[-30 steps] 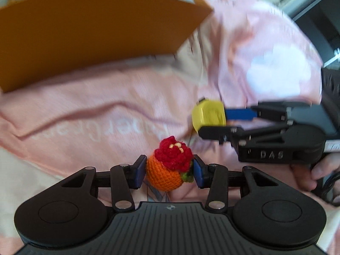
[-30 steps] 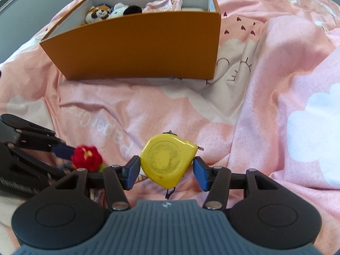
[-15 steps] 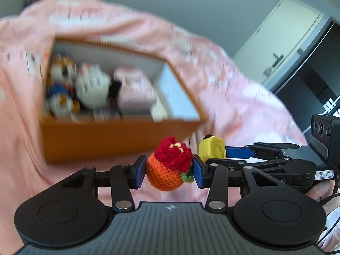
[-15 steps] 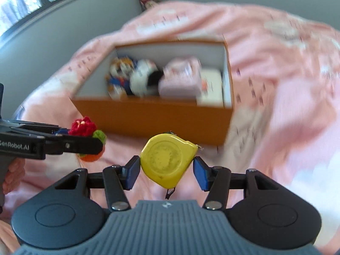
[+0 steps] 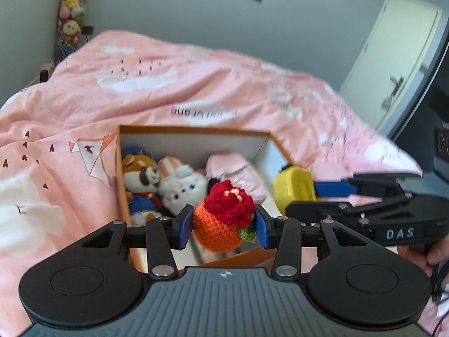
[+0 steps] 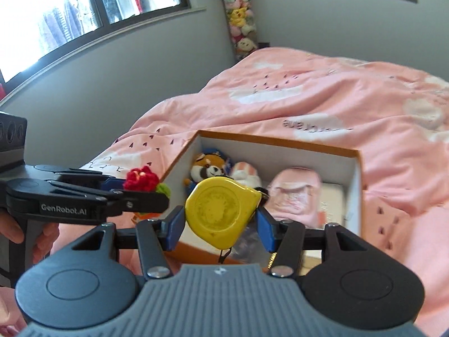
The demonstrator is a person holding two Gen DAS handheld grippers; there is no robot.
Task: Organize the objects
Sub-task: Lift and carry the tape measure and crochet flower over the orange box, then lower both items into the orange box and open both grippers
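Note:
My left gripper (image 5: 224, 226) is shut on an orange crocheted ball with a red flower (image 5: 223, 223) and holds it above the near edge of the orange box (image 5: 193, 129). My right gripper (image 6: 220, 220) is shut on a yellow tape measure (image 6: 221, 210) and holds it over the box's near wall (image 6: 196, 248). The box (image 6: 280, 141) holds a red panda plush (image 6: 209, 167), a white bunny plush (image 5: 183, 186) and a pink pouch (image 6: 293, 196). The right gripper with the tape measure (image 5: 294, 185) shows on the right of the left wrist view. The left gripper with the flower (image 6: 141, 179) shows on the left of the right wrist view.
The box sits on a pink bedspread (image 5: 182, 90) with white clouds. A hanging column of plush toys (image 6: 240, 19) stands in the room's far corner. A window (image 6: 84, 8) is at the left and a white door (image 5: 398, 64) at the right.
Both grippers rose from low over the bedspread, in front of the box, to above its near edge. The view now looks down into the box. Both holds are unchanged.

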